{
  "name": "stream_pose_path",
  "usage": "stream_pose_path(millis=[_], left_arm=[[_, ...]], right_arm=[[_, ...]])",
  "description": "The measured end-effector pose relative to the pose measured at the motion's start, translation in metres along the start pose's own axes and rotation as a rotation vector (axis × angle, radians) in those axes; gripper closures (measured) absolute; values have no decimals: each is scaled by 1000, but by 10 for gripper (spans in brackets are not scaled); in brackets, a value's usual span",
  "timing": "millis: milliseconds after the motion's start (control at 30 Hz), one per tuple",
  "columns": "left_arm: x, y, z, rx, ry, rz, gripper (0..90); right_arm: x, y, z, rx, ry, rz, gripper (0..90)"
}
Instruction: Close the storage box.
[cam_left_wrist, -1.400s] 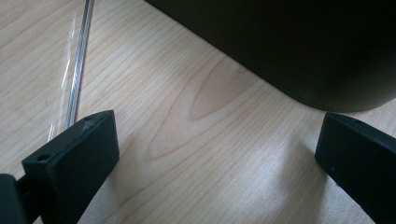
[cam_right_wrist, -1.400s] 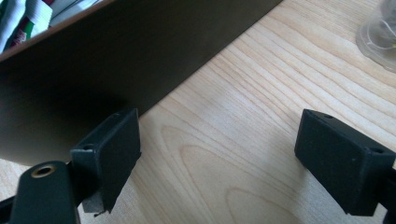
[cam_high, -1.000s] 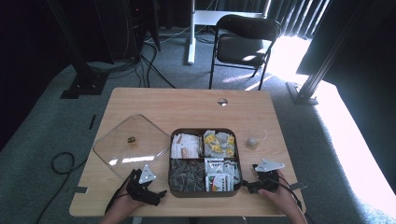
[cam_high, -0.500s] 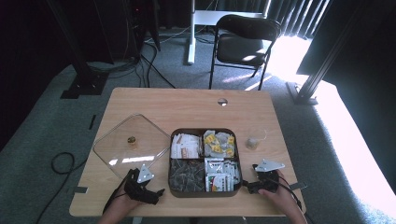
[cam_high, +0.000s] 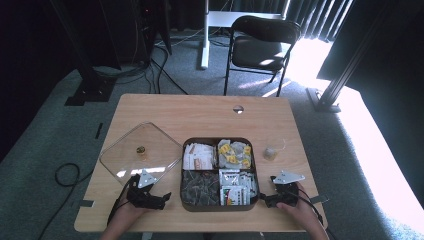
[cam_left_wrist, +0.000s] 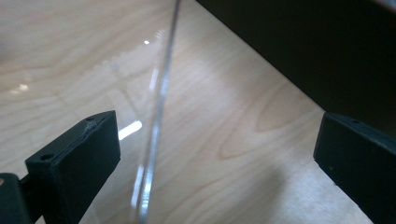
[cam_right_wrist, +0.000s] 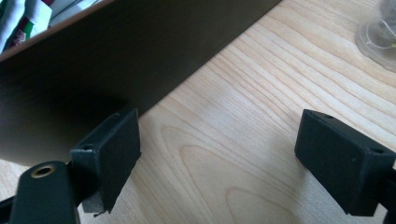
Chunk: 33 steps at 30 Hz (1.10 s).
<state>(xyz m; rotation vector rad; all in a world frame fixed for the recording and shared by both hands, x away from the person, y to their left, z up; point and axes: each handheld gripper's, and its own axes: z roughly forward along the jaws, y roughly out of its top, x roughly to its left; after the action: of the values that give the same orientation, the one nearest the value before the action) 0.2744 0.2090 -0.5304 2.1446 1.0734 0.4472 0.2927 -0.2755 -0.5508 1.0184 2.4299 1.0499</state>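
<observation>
High view: the dark compartment tray (cam_high: 220, 204) sits at the near middle of the table (cam_high: 200, 112), uncovered, with packets in all four sections. The clear lid (cam_high: 141, 152) lies flat just left of it. The left gripper (cam_high: 162, 199) rests near the tray's near-left corner, jaws apart across the lid's edge (cam_left_wrist: 156, 116) without clamping it; the right gripper (cam_high: 266, 200) waits at the near-right corner, jaws apart, empty. Judged progress: lid removal done, whatever follows with tray or lid not yet begun

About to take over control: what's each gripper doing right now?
Left gripper: open, holding nothing, jaws either side of the clear lid's edge.
Right gripper: open, empty, beside the brown tray.
</observation>
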Motion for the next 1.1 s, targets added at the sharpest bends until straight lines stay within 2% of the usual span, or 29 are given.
stream_pose_path(millis=[167,367,467,533,667,833,1100], left_arm=[[9,2,-3,-21,35,-23,7],[20,5,0,-17,105,-44,8],[27,7,3,-15,144,-74,7],[32,7,4,-28,145,-105,7],[39,7,6,-44,190,-121,8],[49,8,7,-71,212,-151,8],[61,17,10,-115,220,-177,8]], right_arm=[[0,0,0,0,0,0,137],[0,0,0,0,0,0,137],[0,0,0,0,0,0,137],[0,0,0,0,0,1,137],[0,0,0,1,0,2,138],[0,0,0,1,0,-1,137],[0,0,0,1,0,0,137]])
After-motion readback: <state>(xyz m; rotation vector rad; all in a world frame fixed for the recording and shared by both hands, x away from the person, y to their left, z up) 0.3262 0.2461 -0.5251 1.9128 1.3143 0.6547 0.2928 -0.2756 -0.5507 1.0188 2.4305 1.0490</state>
